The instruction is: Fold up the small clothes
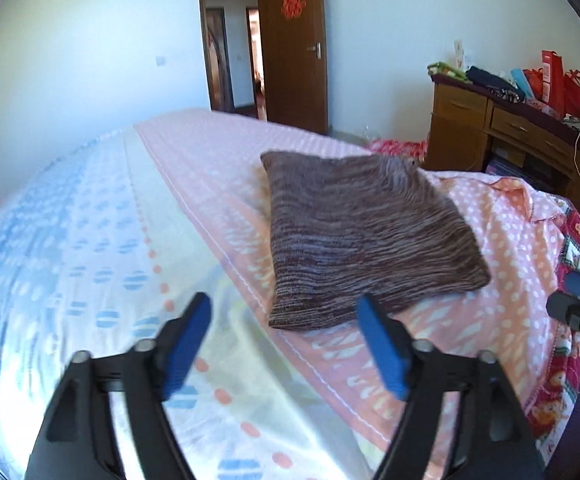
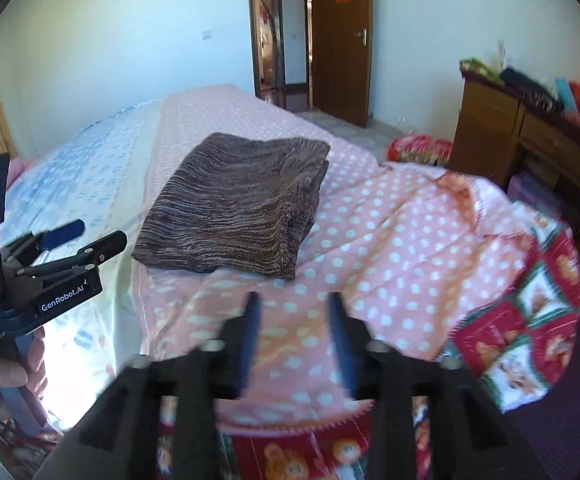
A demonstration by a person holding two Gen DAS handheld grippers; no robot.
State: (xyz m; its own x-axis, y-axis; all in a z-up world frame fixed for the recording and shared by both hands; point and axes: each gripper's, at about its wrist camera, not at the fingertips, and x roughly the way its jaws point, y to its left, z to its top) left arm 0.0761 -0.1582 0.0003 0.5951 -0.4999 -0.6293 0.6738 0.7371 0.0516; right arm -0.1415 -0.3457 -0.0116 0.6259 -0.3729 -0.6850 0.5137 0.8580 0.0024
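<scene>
Both grippers — left gripper (image 1: 286, 344), right gripper (image 2: 293, 336) — angled down, jaws apart.

a home bedroom: patterned bed (image 1: 218, 216), wooden door (image 1: 293, 52), cluttered desk (image 1: 501, 128).

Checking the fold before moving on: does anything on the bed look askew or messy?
Nothing stands out. The brown knit garment lies folded in a neat rectangle on the pink dotted sheet, free of both claws.
</scene>
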